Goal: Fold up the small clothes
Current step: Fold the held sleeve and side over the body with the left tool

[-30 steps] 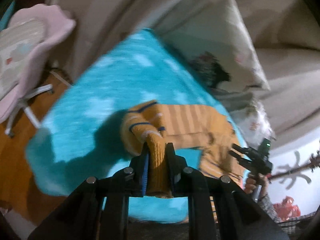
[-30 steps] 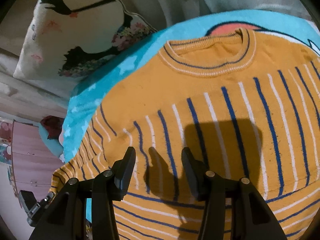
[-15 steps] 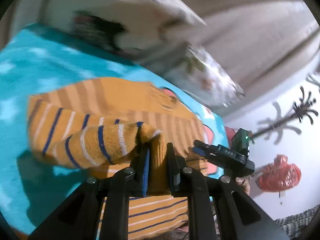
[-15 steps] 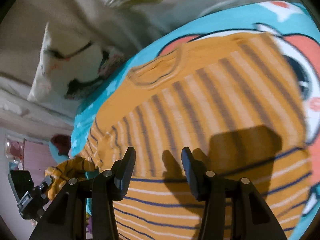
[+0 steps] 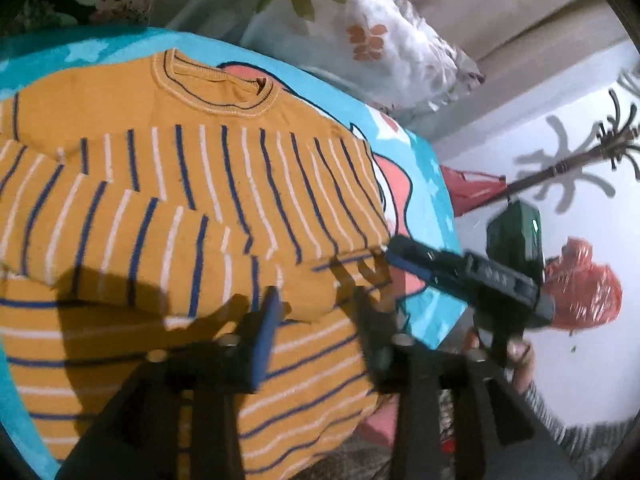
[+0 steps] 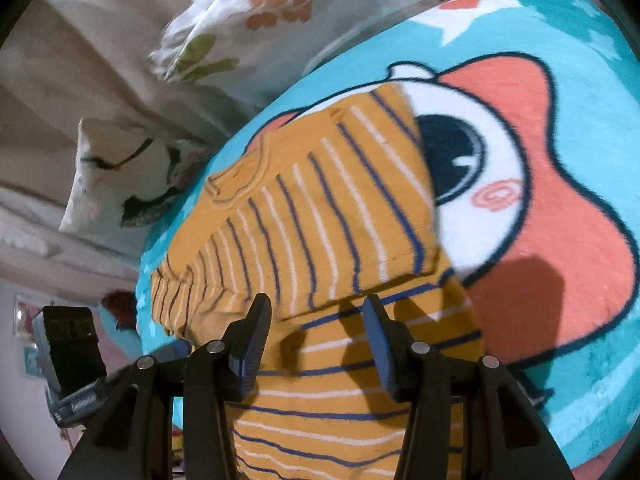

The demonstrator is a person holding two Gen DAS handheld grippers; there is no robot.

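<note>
An orange sweater (image 5: 224, 184) with blue and white stripes lies flat on a turquoise cartoon blanket (image 5: 424, 184). One sleeve (image 5: 132, 232) is folded across its chest. My left gripper (image 5: 316, 312) is open just above the sleeve's cuff, holding nothing. My right gripper (image 6: 316, 328) is open over the sweater (image 6: 320, 220) near its right side, holding nothing. The right gripper also shows in the left wrist view (image 5: 460, 276), at the sweater's right edge.
Floral pillows (image 5: 360, 32) and beige bedding lie beyond the sweater's collar. A red bag (image 5: 584, 292) and a coat stand (image 5: 568, 164) stand by the white wall to the right. The blanket's cartoon face (image 6: 500, 184) lies right of the sweater.
My left gripper carried the sleeve across the sweater's chest, then opened and let it go. My right gripper shifted toward the sweater's right side and stayed open.
</note>
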